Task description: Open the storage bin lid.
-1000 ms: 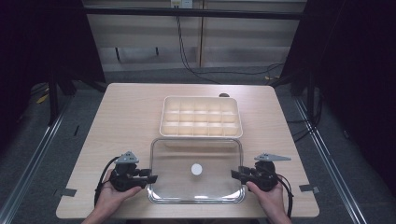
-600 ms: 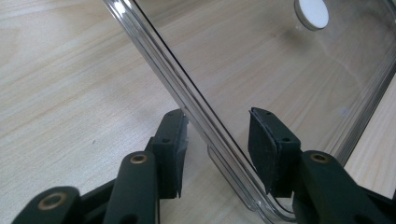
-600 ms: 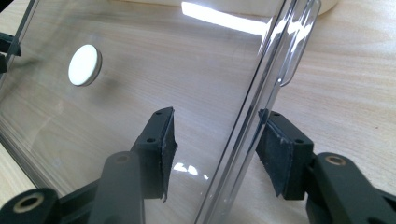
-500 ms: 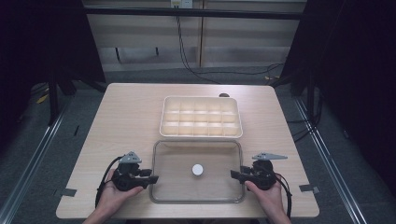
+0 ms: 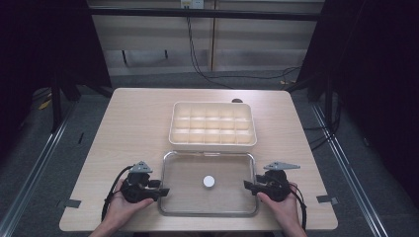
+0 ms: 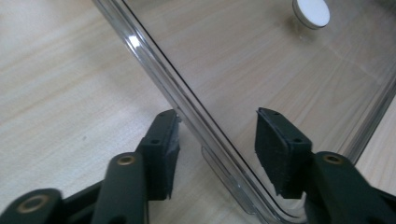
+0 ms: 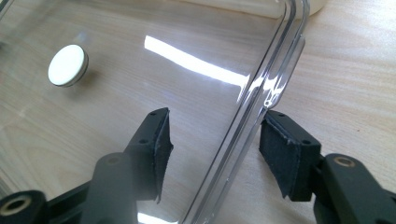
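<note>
Wooden tabletop with dark room all around it, so everything that matters sits in the lower middle of the high view. Your clear lid lies flat on the wood there, long axis running left to right across the frame, white knob at its centre. The cream compartment box sits just above it in the picture, nearly touching the lid's upper edge.

Key thing for whatever you do next: each short end of the lid points straight at one of your hands. Left gripper is at the lid's left rim, right gripper at the right rim, so neither hand is nearer; it's symmetric.

Both sets of jaws have just been opening. In the left gripper view the rim runs between the pads with daylight either side, nothing pressing. Same in the right gripper view: the rim passes between the pads, one pad maybe just brushing it, no squeeze. So I'd say the lid is let go and resting on the table.
</note>
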`<state>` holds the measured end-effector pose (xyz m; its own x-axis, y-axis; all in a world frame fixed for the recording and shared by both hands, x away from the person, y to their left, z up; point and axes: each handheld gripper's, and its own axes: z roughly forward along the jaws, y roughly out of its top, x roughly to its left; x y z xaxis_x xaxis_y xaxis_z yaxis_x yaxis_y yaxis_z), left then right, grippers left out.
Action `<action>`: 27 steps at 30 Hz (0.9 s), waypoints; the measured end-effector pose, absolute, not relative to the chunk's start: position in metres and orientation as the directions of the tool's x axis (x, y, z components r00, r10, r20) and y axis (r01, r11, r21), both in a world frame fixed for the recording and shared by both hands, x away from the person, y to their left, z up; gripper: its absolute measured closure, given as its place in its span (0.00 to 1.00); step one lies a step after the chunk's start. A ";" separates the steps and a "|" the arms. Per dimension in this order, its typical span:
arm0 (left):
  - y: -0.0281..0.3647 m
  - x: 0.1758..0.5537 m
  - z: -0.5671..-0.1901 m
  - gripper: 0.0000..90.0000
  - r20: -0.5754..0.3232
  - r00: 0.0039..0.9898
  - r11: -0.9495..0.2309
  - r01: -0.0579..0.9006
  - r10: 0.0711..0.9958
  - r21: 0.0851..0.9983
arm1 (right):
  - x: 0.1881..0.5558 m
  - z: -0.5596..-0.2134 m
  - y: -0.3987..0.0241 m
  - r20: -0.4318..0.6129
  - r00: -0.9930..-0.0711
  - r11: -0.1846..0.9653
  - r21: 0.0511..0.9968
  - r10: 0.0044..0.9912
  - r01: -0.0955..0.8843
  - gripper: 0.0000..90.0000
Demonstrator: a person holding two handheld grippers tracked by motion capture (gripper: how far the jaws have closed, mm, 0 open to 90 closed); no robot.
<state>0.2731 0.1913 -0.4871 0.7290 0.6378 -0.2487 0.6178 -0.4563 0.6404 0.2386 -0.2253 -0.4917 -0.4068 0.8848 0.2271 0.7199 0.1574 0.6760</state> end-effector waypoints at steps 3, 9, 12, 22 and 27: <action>0.190 0.273 -0.487 0.53 -0.250 0.732 -0.460 0.616 0.634 0.639 | 0.239 -0.491 -0.226 0.214 -0.415 0.168 0.683 0.884 0.711 0.45; 0.191 0.274 -0.486 0.53 -0.237 0.731 -0.455 0.609 0.639 0.650 | 0.239 -0.490 -0.228 0.205 -0.417 0.170 0.692 0.886 0.702 0.42; 0.193 0.275 -0.486 0.51 -0.232 0.724 -0.449 0.612 0.650 0.651 | 0.238 -0.489 -0.229 0.219 -0.426 0.161 0.703 0.878 0.692 0.40; 0.215 0.272 -0.471 0.37 -0.236 0.705 -0.346 0.576 0.668 0.740 | 0.224 -0.471 -0.241 0.230 -0.477 0.110 0.805 0.848 0.583 0.29; 0.227 0.265 -0.462 0.33 -0.208 0.713 -0.326 0.534 0.670 0.780 | 0.213 -0.459 -0.250 0.212 -0.471 0.090 0.837 0.856 0.540 0.24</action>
<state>0.2648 0.2272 -0.4619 0.7127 0.6700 -0.2075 0.5339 -0.3263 0.7801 0.2131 -0.2498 -0.4587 -0.4714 0.8560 0.2124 0.5402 0.0899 0.8368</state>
